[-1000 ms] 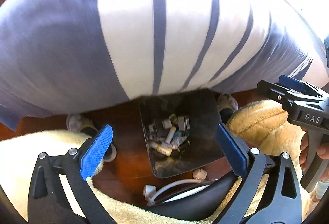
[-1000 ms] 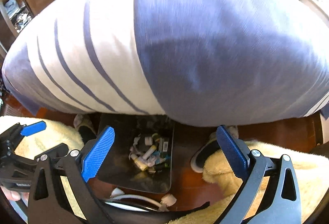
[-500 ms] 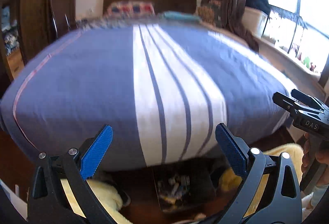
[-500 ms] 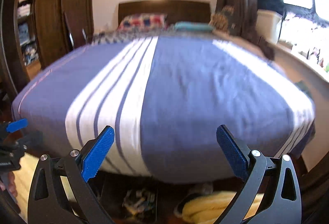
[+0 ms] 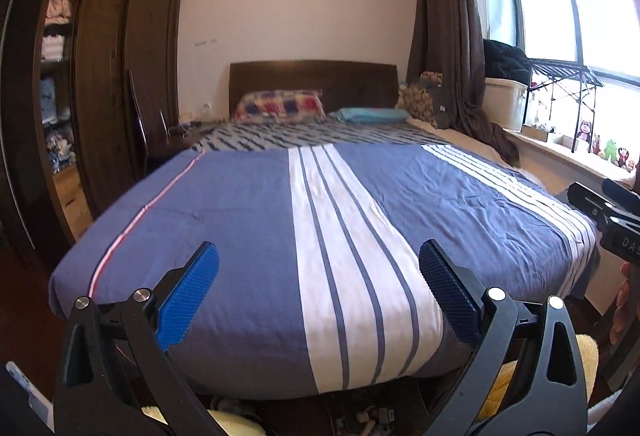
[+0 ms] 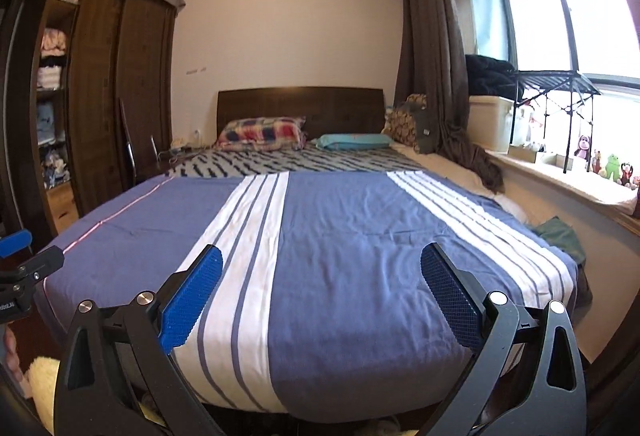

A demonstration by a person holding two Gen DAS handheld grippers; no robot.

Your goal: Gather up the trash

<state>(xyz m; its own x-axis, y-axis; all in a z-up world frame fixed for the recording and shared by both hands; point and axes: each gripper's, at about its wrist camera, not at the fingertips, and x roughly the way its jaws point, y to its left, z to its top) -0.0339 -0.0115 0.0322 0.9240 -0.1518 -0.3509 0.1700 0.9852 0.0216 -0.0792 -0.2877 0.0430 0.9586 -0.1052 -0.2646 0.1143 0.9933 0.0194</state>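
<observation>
the bed (image 5: 320, 220) now fills both views, where a second ago the cameras looked down at the floor below its foot. the trash (image 5: 370, 418), small and blurry, possibly wrappers, barely shows under the bed's foot edge. the left gripper (image 5: 318, 294) and right gripper (image 6: 320, 294) both gape wide and empty, so collecting seems paused.

A small heap of trash (image 5: 370, 416), pale tubes and scraps, lies on the floor at six o'clock, just under the bed's foot edge; it seems to sit on a dark tray, mostly hidden.
</observation>
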